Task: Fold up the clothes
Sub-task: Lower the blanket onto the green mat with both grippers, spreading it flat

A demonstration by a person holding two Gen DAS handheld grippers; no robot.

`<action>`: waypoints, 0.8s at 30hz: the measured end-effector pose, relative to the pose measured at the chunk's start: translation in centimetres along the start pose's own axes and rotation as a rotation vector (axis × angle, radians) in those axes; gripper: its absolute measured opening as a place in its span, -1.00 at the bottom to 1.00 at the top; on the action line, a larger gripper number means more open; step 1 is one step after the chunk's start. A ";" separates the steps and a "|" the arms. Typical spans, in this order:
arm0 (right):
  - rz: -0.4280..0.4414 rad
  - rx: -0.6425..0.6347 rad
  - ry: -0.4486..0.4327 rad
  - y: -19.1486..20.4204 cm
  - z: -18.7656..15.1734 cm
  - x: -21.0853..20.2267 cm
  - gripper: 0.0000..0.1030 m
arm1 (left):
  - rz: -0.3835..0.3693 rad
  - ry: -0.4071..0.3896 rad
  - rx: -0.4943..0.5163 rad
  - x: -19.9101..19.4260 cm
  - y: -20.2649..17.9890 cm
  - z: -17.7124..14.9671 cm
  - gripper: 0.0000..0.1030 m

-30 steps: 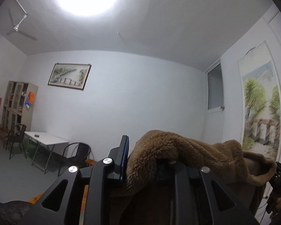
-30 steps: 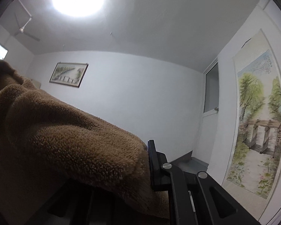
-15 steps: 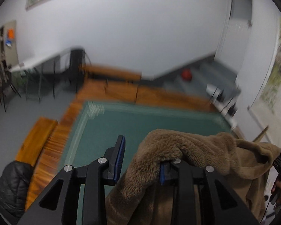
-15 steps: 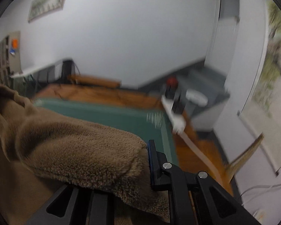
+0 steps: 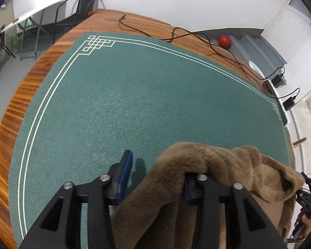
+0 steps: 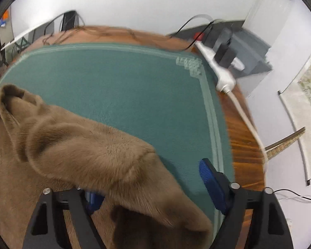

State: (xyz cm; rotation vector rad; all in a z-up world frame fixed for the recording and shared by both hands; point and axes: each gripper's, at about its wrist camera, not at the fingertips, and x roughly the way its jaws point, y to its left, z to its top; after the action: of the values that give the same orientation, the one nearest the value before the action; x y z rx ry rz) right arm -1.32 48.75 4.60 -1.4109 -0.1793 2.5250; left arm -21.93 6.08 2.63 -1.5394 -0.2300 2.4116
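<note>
Brown fleece garment (image 5: 207,166) is seen as a thick, plush, tan-brown piece with a short furry pile, bunched into soft rolls and folds. In the left wrist view it is draped over the right-hand finger of the left tongs (image 5: 157,166) and hangs down over the near edge of the green mat (image 5: 134,93), which is bordered by double white lines with a knot pattern at the corner and is spread on a wooden table (image 5: 14,114). The jaws of the left tongs are opening; cloth lies between them, but the left blue pad (image 5: 125,170) stands clear of it, with green mat visible in the gap. A black cable (image 5: 197,35) is laid along the far table edge. At the far right of that view the other tongs are glimpsed in a hand (image 5: 304,224).

In the right wrist view, which is slightly blurred, the garment (image 6: 83,151) is heaped from the left across the left finger of the right tongs (image 6: 151,184). Those jaws are opening wide; the right blue pad (image 6: 209,182) stands apart from the fleece. A white power strip (image 6: 215,66) lies beyond the mat's right corner.
</note>
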 end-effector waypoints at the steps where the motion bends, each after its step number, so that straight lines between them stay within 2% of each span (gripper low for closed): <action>1: 0.015 0.002 -0.013 -0.3 -0.2 -0.8 0.63 | -0.002 0.001 0.007 -0.3 -0.1 -0.2 -0.04; 6: 0.063 -0.035 -0.050 0.5 -1.7 -4.1 0.63 | 0.016 -0.009 0.063 -2.5 -0.5 -1.3 0.13; 11: 0.261 -0.170 -0.024 5.2 -3.1 -6.5 0.63 | 0.031 -0.036 0.109 -5.8 -0.7 -3.2 0.29; 15: 0.355 -0.270 0.060 9.3 -3.6 -4.9 0.63 | 0.001 -0.028 0.181 -6.7 -2.3 -4.4 0.36; 18: 0.338 -0.279 0.098 10.3 -2.7 -2.1 0.63 | -0.022 -0.006 0.242 -5.5 -4.1 -5.0 0.36; 20: 0.348 -0.239 0.106 10.0 -1.2 -0.5 0.63 | -0.030 0.018 0.255 -4.2 -4.8 -5.0 0.36; 24: 0.284 -0.180 0.059 9.2 3.6 1.7 0.63 | -0.038 0.051 0.227 -1.3 -5.8 -3.7 0.36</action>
State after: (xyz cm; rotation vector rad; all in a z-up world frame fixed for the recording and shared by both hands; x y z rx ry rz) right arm -6.64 40.42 3.06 -1.6853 -0.2129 2.7466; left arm -17.27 11.17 3.78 -1.4778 0.0248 2.2760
